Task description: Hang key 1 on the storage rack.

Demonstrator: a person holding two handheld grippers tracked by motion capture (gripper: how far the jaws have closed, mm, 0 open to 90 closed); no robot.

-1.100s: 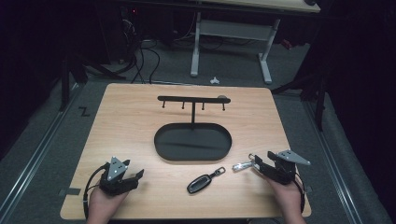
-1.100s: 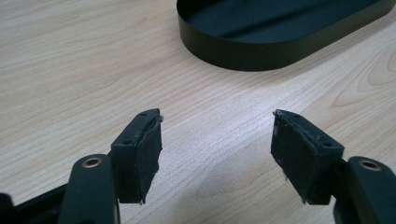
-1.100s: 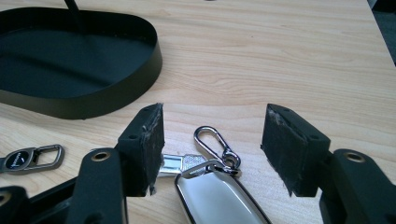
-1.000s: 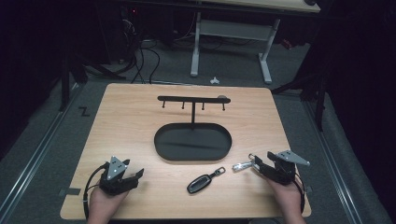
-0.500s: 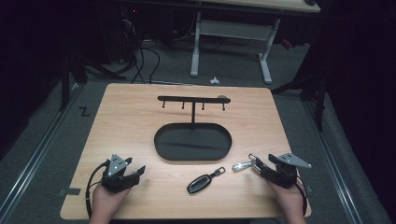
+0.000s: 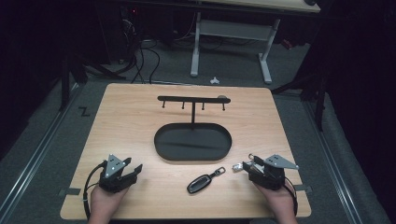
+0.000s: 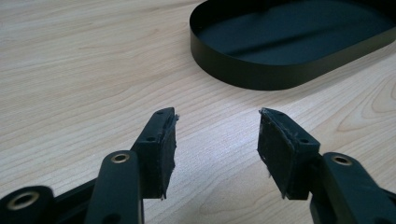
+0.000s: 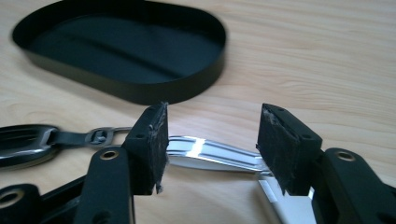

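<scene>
My left claw [image 6: 122, 173] rests on the table [image 6: 130, 121], jaws spread wide with nothing between them — waiting, I think. My right claw [image 6: 252, 167] is spread too, a shiny metal piece [image 8: 210, 154] between its jaws. The car key [image 6: 200, 183] lies just beside it, near the black tray [image 6: 192, 156] — handy to grab.
</scene>
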